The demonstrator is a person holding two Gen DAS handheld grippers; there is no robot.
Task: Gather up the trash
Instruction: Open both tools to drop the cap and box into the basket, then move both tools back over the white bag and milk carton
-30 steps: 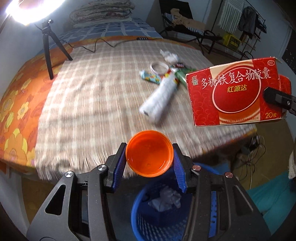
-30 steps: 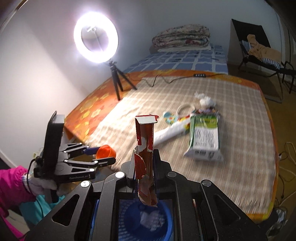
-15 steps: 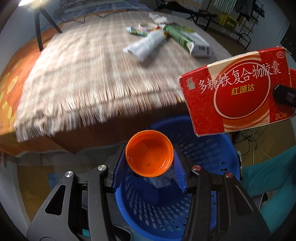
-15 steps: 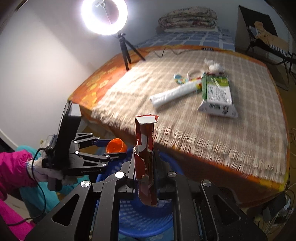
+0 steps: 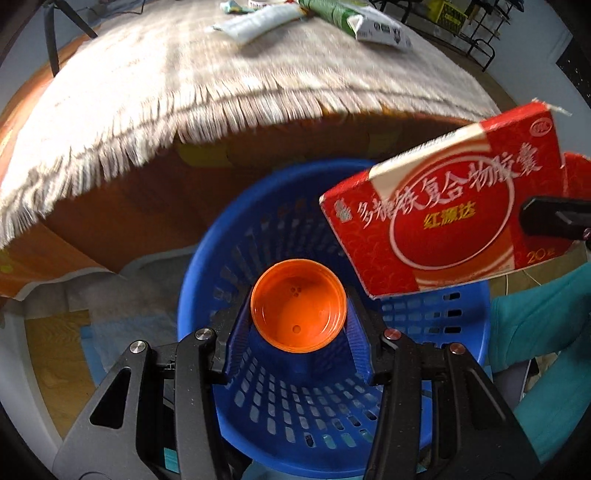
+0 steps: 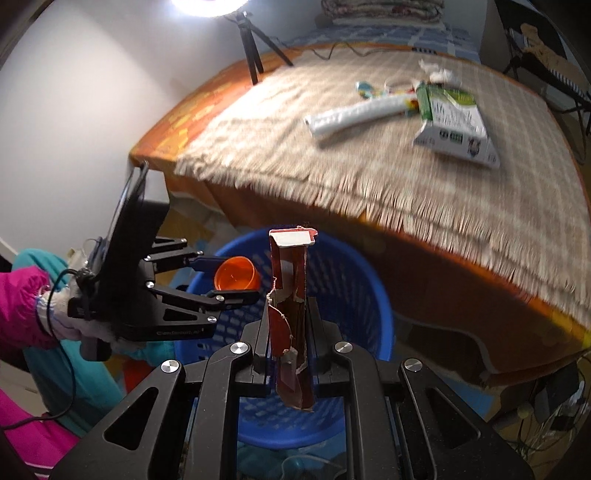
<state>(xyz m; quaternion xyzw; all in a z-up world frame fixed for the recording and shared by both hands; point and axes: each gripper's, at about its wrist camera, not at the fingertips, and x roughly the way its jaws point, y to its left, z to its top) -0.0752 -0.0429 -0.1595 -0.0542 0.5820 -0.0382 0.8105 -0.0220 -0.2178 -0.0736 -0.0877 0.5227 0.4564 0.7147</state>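
Observation:
My left gripper [image 5: 299, 314] is shut on an orange plastic cap [image 5: 298, 311] and holds it over the blue slotted basket [image 5: 436, 325]. It also shows in the right wrist view [image 6: 229, 280] with the cap [image 6: 236, 274]. My right gripper [image 6: 287, 332] is shut on a flat red medicine box [image 6: 290, 314], upright above the basket [image 6: 351, 280]. The box [image 5: 454, 225] hangs over the basket's right rim in the left wrist view. A white tube [image 6: 354, 114], a green-white packet [image 6: 458, 125] and small wrappers [image 6: 369, 88] lie on the bed.
The bed with a checked fringed blanket [image 6: 332, 147] stands just behind the basket. A ring light on a tripod [image 6: 251, 55] stands on the bed's far left. A chair and rack [image 5: 461, 33] stand beyond. Cables [image 6: 554, 406] lie on the floor at right.
Both grippers have moved back from the bed and down over the blue basket, still holding the cap and the box. The basket now fills more of both views.

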